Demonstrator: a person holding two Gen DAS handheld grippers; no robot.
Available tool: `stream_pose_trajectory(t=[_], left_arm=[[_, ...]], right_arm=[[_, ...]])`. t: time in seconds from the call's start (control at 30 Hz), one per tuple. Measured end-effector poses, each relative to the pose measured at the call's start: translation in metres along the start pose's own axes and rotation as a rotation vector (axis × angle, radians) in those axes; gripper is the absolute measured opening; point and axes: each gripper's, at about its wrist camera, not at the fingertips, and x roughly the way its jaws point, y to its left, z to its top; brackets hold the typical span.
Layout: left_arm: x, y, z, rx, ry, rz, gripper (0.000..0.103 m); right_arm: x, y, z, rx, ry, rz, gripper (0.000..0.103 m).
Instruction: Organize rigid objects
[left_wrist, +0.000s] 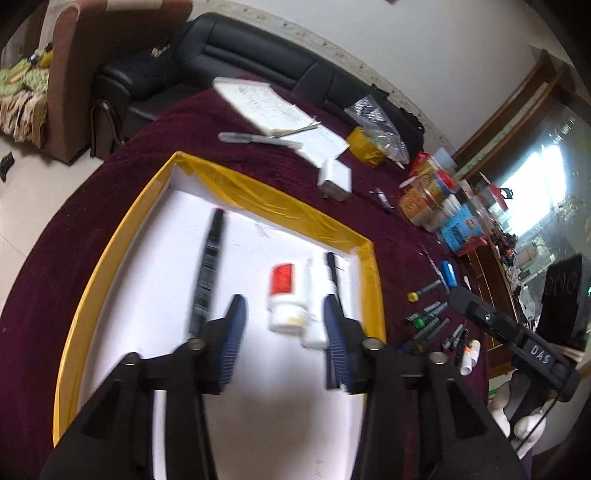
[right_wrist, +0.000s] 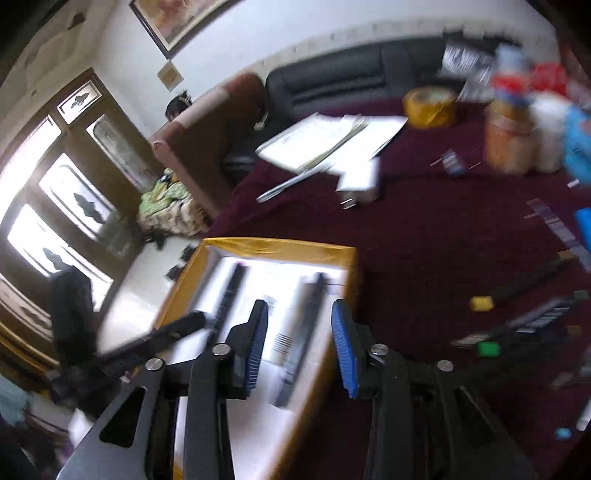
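A white tray with a yellow taped rim (left_wrist: 273, 192) lies on the maroon cloth. Inside it are a black marker (left_wrist: 207, 273), a white bottle with a red label (left_wrist: 286, 295), a white tube (left_wrist: 317, 306) and a thin black pen (left_wrist: 332, 269). My left gripper (left_wrist: 283, 317) hovers open over the tray; the bottle lies below, between its blue pads, untouched. My right gripper (right_wrist: 300, 306) stands open and empty above the tray's right rim (right_wrist: 351, 266). Several loose pens and markers (left_wrist: 432, 321) lie right of the tray, with a yellow cap (right_wrist: 481, 303) and a green one (right_wrist: 487, 349).
Beyond the tray lie an open notebook (left_wrist: 266, 103), a silver pen (left_wrist: 255, 138), a white charger (left_wrist: 335, 181) and a yellow tape roll (left_wrist: 365, 146). Jars and boxes (left_wrist: 424, 199) crowd the table's right side. A black sofa (left_wrist: 240, 55) stands behind the table.
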Motion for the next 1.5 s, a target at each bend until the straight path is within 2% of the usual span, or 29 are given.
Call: stream_pose_trajectory(t=[0.1, 0.17, 0.23, 0.33, 0.47, 0.57, 0.7, 0.87, 1.0, 1.07, 1.1, 1.13, 1.17, 1.33, 1.4, 1.5], left_arm=[[-0.018, -0.021, -0.011, 0.038, -0.032, 0.004, 0.057], [-0.031, -0.042, -0.02, 0.084, -0.052, -0.01, 0.068], [-0.036, -0.062, -0.027, 0.121, -0.055, -0.027, 0.069], [-0.037, -0.099, -0.042, 0.205, -0.042, -0.059, 0.069], [-0.017, -0.155, -0.066, 0.34, 0.01, -0.092, 0.069], [0.006, -0.184, -0.078, 0.409, 0.047, -0.093, 0.069], [0.048, -0.214, -0.092, 0.472, 0.109, -0.044, 0.069], [0.098, -0.235, -0.098, 0.56, 0.113, 0.075, 0.069], [0.139, -0.244, -0.098, 0.609, 0.155, 0.125, 0.071], [0.16, -0.248, -0.101, 0.638, 0.176, 0.171, 0.065], [0.159, -0.249, -0.101, 0.632, 0.152, 0.155, 0.059], [0.16, -0.248, -0.101, 0.618, 0.159, 0.146, 0.04], [0.158, -0.247, -0.102, 0.604, 0.155, 0.139, 0.029], [0.138, -0.245, -0.118, 0.616, 0.187, 0.07, 0.026], [0.126, -0.237, -0.128, 0.585, 0.22, 0.008, 0.026], [0.106, -0.228, -0.143, 0.553, 0.261, -0.045, 0.027]], right_arm=[[-0.047, -0.027, -0.02, -0.025, -0.088, -0.095, 0.039], [-0.076, -0.051, -0.035, -0.011, -0.14, -0.157, 0.045], [-0.096, -0.079, -0.047, 0.025, -0.172, -0.201, 0.056], [-0.122, -0.135, -0.069, 0.14, -0.201, -0.262, 0.056], [-0.143, -0.199, -0.091, 0.288, -0.249, -0.327, 0.056], [-0.148, -0.234, -0.098, 0.361, -0.287, -0.349, 0.056], [-0.152, -0.263, -0.106, 0.421, -0.329, -0.338, 0.056], [-0.145, -0.278, -0.116, 0.446, -0.338, -0.297, 0.056], [-0.139, -0.28, -0.118, 0.427, -0.323, -0.293, 0.056], [-0.138, -0.278, -0.118, 0.421, -0.318, -0.284, 0.056], [-0.136, -0.279, -0.119, 0.42, -0.316, -0.286, 0.056], [-0.136, -0.279, -0.119, 0.418, -0.313, -0.288, 0.056], [-0.135, -0.279, -0.119, 0.418, -0.309, -0.29, 0.056], [-0.131, -0.281, -0.119, 0.422, -0.291, -0.297, 0.056], [-0.13, -0.281, -0.119, 0.426, -0.283, -0.301, 0.056], [-0.127, -0.283, -0.12, 0.431, -0.266, -0.302, 0.056]])
